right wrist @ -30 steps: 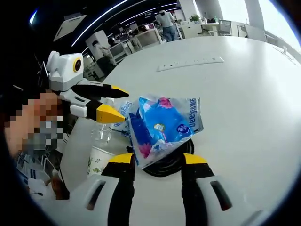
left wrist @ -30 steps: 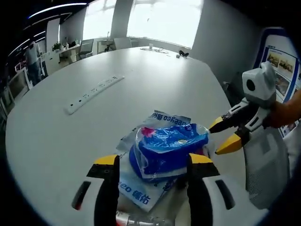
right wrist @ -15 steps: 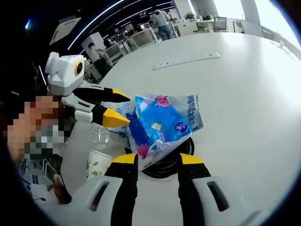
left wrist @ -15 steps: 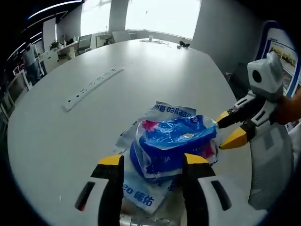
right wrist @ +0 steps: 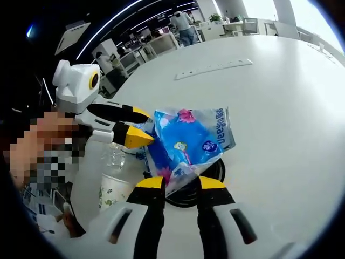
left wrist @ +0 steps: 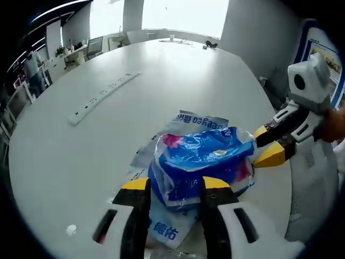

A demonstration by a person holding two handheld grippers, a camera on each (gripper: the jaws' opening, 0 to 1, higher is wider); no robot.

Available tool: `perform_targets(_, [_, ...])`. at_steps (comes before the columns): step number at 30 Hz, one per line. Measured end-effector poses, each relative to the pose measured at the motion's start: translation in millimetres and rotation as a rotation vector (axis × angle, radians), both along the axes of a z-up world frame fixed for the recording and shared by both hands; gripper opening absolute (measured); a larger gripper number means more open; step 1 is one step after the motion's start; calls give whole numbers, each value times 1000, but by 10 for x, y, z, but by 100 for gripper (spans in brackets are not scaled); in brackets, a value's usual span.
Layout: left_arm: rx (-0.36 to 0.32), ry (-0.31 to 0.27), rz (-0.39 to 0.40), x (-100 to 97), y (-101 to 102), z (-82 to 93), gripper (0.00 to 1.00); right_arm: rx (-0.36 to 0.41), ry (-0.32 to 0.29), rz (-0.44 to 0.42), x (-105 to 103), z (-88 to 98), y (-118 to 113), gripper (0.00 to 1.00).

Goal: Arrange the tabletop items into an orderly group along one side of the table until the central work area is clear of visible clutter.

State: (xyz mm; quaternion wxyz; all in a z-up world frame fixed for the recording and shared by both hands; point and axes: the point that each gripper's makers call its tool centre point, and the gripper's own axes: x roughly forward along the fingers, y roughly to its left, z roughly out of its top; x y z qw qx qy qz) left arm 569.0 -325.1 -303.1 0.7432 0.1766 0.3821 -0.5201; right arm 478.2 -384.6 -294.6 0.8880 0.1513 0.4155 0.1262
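Both grippers are on the crinkled blue plastic packet with pink flowers and white lettering [left wrist: 200,164] near the edge of the big round white table [left wrist: 178,81]. In the left gripper view the left gripper [left wrist: 175,186] comes up from 6 o'clock, its yellow-tipped black jaws set narrowly apart and pressed against the packet's near side, clamped on it. From 3 o'clock the right gripper [left wrist: 268,144] reaches in, its two yellow tips just touching the packet's far corner. In the right gripper view that same right gripper [right wrist: 180,183] rises from 6 o'clock with its jaws close together, pinching the lower corner of the packet [right wrist: 188,141], while the left gripper [right wrist: 139,127] enters from 9 o'clock with its tips at the packet's left edge. Under the packet lies a black coil of cable [right wrist: 202,181], and at 8 o'clock stands a white paper cup with a green print [right wrist: 114,190] beside a crumpled clear plastic bottle [right wrist: 113,155]. A flat white bag with blue lettering [left wrist: 167,224] lies beneath the packet. The tabletop is smooth and glossy; a long white power strip [left wrist: 102,97] lies well apart at 11 o'clock. Beyond are bright windows [left wrist: 183,13], desks and office chairs, a blue poster board [left wrist: 331,59] at 2 o'clock, and people standing far off [right wrist: 183,21].
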Motion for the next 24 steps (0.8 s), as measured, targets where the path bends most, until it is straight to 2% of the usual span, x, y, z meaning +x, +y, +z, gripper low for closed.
perform_targets(5, [21, 0, -7, -27, 16, -42, 30, 4, 0, -6, -8, -1, -9, 14])
perform_targets(12, [41, -33, -14, 2, 36, -41, 11, 11, -2, -19, -16, 1, -49, 7])
perform_targets(16, [51, -34, -28, -19, 53, -45, 10, 14, -6, -26, -10, 8, -58, 6])
perform_targets(24, [30, -14, -27, -54, 49, -11, 6, -3, -10, -15, -11, 25, -74, 1])
